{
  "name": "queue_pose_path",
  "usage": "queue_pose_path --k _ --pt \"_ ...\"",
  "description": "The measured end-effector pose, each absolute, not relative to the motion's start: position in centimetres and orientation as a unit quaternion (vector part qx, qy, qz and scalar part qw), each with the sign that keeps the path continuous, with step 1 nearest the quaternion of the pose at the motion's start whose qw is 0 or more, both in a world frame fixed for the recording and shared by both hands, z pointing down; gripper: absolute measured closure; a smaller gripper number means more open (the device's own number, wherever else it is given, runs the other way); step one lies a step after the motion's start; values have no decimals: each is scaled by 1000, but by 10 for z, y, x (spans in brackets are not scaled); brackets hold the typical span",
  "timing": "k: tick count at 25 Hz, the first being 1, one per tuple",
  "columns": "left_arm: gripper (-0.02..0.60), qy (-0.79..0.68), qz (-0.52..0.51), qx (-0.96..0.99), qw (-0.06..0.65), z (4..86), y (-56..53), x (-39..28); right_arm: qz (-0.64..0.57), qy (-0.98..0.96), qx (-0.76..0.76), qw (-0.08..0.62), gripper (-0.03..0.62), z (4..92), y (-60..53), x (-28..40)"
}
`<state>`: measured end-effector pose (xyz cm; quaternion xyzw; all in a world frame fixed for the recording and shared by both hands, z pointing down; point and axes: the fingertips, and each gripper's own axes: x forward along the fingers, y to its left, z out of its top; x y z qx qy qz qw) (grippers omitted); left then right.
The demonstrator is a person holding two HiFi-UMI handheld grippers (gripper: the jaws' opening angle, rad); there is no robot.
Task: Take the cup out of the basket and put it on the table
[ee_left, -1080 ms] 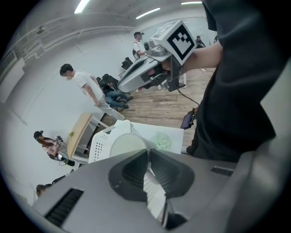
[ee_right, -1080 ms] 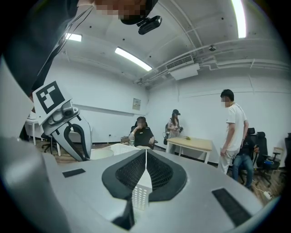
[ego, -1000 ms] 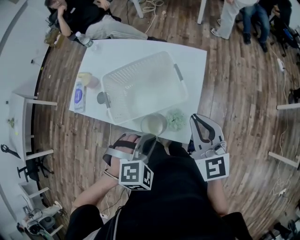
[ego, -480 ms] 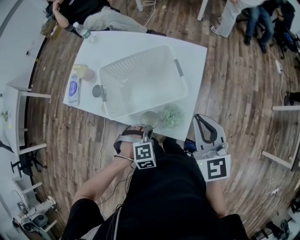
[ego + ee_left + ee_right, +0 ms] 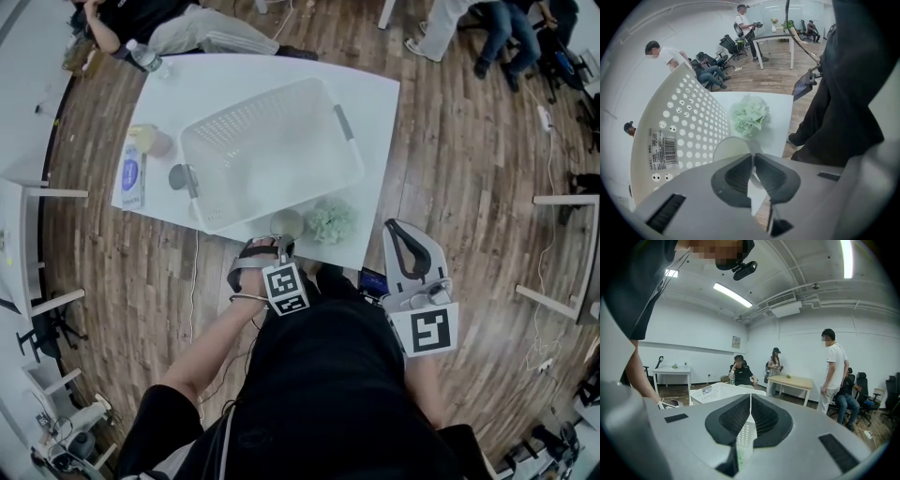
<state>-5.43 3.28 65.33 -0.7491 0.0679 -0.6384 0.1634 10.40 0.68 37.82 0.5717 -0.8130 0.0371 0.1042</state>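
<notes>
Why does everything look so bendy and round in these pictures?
Head view: a wide lens bends the table edges and floorboards into curves. Left gripper view: the picture is a circle with black corners, the basket wall bulges, and the left claw gripping the cup looks huge up close. Right gripper view: same circle; the ceiling light glares white.

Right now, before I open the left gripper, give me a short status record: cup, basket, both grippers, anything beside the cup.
cup: out of the basket, at the table's near edge; contact with the table not clear
left gripper: shut on the cup's rim
right gripper: shut, empty, held off the table
basket: on the table, just behind the cup
beside cup: green tuft, to its right
</notes>
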Motion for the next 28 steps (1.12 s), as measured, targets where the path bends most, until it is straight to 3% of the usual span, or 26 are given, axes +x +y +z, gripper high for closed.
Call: queue_pose_path --k 8,13,16,21,24,28 --pt "543 110 -614 -763 169 657 31 -47 49 -806 582 93 568 376 9 99" --pt "542 162 -572 -795 124 639 30 -53 52 -806 582 94 568 377 17 108" --pt "543 209 -526 -823 53 616 24 -57 64 -802 589 74 568 375 20 114" --pt "545 260 -313 -910 -75 533 21 -37 95 -823 560 14 569 370 24 104" --pt "545 267 -162 -946 -90 481 20 -29 98 -843 529 -9 569 366 26 92" --pt "546 293 -85 -949 -78 437 11 -38 89 -861 500 -15 571 359 21 73"
